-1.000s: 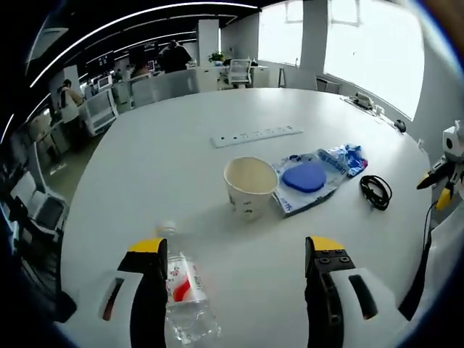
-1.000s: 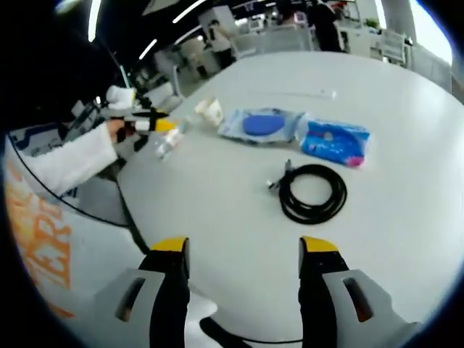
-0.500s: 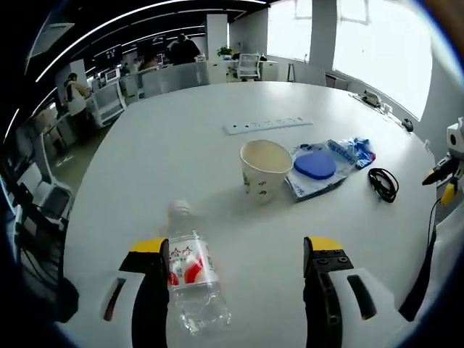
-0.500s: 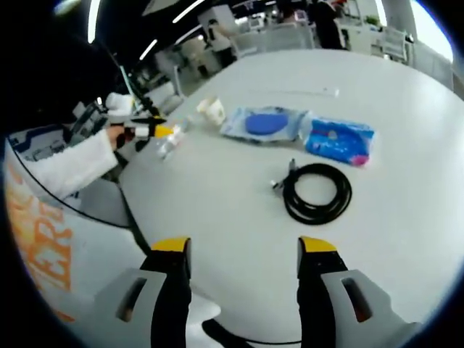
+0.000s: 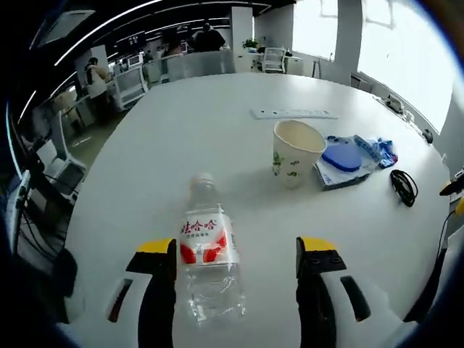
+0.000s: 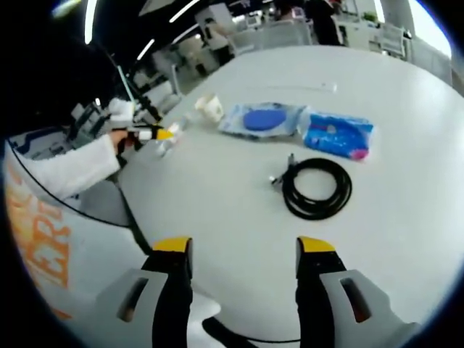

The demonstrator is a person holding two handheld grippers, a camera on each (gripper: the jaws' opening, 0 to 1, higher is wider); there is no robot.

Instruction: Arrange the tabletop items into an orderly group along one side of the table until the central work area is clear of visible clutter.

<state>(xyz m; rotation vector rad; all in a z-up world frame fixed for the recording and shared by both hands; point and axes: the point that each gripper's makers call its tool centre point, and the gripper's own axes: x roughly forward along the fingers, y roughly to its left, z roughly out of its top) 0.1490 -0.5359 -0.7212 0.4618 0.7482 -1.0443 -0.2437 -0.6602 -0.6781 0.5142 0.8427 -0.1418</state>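
A clear plastic water bottle (image 5: 206, 254) with a red label lies on the white table (image 5: 167, 130), between the open jaws of my left gripper (image 5: 235, 250) and close to its left jaw. Beyond it stand a paper cup (image 5: 295, 151), a clear bag with a blue disc (image 5: 342, 159), a blue packet (image 5: 380, 148) and a coiled black cable (image 5: 404, 187). In the right gripper view my right gripper (image 6: 243, 250) is open over bare table, the cable (image 6: 317, 188) just ahead, then the blue packet (image 6: 337, 135), disc bag (image 6: 262, 119), cup (image 6: 211, 108) and my left gripper (image 6: 156, 134) held by a white-sleeved hand.
A white power strip (image 5: 293, 114) lies farther back on the table (image 6: 406, 217). The table's near edge runs close under my right gripper, with an orange-lettered panel (image 6: 32, 232) below. Office chairs and desks with people stand beyond the far edge.
The left gripper view has drawn back and shifted left: the bottle now lies fuller between its jaws, and the cup and bags sit farther right. The right gripper view barely moved.
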